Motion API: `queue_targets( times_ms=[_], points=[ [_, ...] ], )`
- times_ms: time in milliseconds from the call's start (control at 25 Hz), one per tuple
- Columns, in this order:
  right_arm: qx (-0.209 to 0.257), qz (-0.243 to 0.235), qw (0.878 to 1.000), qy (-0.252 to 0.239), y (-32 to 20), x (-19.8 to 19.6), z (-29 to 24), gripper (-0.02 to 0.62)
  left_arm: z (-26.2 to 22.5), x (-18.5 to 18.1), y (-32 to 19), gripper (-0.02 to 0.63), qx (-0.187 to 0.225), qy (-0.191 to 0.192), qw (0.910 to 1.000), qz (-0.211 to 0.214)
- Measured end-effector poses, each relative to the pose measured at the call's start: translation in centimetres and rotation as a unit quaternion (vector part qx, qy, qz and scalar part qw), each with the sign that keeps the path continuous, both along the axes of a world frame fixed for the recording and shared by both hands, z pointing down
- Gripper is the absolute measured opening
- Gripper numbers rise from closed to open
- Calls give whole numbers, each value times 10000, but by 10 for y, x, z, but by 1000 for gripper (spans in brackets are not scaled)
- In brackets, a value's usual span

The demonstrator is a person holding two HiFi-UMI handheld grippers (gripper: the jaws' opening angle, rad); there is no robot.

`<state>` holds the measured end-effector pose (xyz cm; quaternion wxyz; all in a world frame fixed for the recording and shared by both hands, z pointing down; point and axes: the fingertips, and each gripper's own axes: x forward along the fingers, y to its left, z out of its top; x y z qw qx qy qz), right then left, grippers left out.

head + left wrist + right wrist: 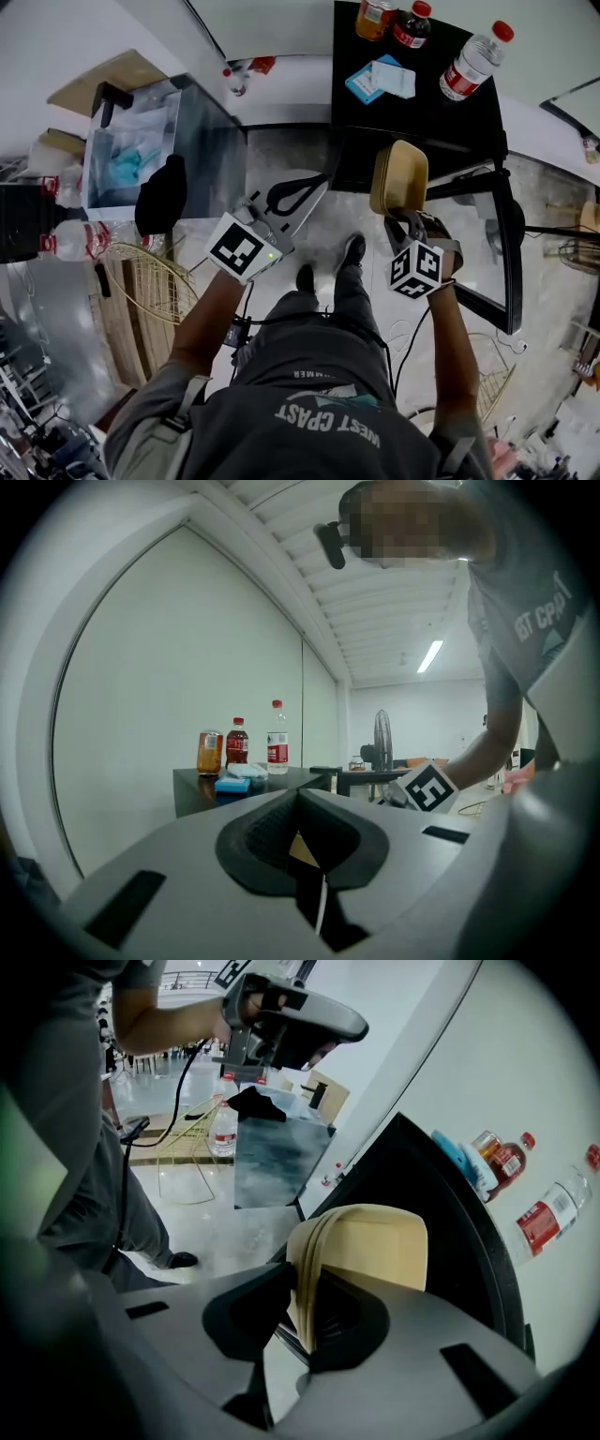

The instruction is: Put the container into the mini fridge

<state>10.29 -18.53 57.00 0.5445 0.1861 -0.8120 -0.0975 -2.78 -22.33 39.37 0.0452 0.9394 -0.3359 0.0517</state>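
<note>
A beige lidded container [398,176] [370,1246] stands on edge between the jaws of my right gripper [407,219] [302,1309], which is shut on its rim. It hangs above the floor beside the black table [412,117]. The mini fridge [131,141] [272,1162] sits to the left with its inside showing from above and blue and white packs within. My left gripper [295,192] [302,841] hovers between the fridge and the container, its jaws shut with nothing in them.
The black table carries a water bottle [475,61], a cola bottle [411,25], an orange drink [375,17] and a blue pack [380,78]. A black cloth [161,194] lies on the fridge. A wire basket [155,281] and another bottle [80,239] sit at left.
</note>
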Motion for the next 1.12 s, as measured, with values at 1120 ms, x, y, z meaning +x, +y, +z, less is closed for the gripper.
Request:
queue_targets(
  times_ms=[1120],
  points=[
    [-178,122,9986,489,-91,3,151,74,63,-26,-24,15,-547,-137,9981,-264]
  ],
)
